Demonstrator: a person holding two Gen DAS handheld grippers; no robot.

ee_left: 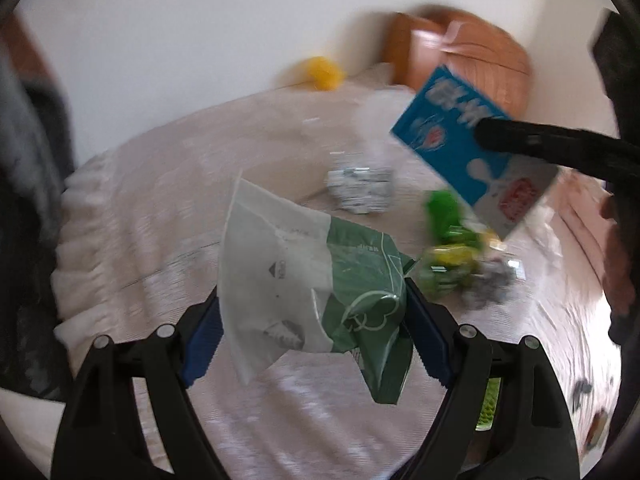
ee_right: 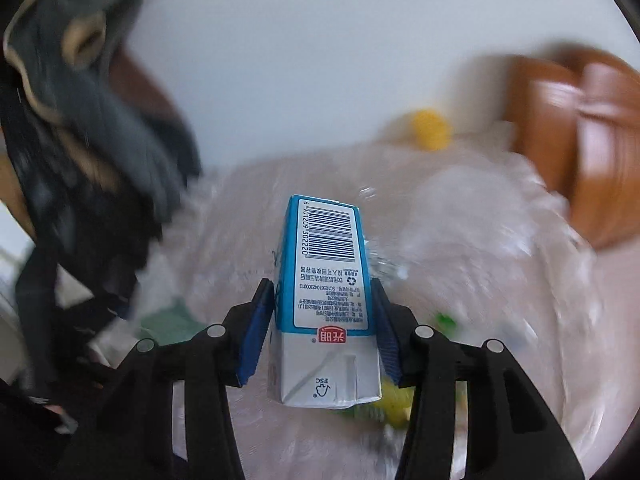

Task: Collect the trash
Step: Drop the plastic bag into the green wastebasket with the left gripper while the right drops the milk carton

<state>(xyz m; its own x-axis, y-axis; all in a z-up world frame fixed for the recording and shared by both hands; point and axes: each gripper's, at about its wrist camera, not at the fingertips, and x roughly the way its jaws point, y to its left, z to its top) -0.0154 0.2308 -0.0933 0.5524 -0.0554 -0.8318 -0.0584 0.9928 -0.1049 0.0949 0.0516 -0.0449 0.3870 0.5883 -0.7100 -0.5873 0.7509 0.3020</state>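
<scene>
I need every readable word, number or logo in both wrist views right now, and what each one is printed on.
"6 901209 302220": barcode number on the blue carton, seen upside down in the right claw.
"光明": red logo on the same carton, upside down.
"FSC": mark near the carton's white end, upside down.
Small Chinese print under the barcode: too small to read.
Large white characters on the carton's face: blurred.
Green and white bag in the left claw: print unreadable.

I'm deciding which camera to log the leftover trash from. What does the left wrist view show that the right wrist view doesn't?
Only the left wrist view: the left gripper holding a green and white bag, and a crumpled silver wrapper on the tablecloth. Only the right wrist view: the right gripper clamping the carton's barcode side. Both: the blue milk carton, a yellow object, and a wooden chair.
</scene>
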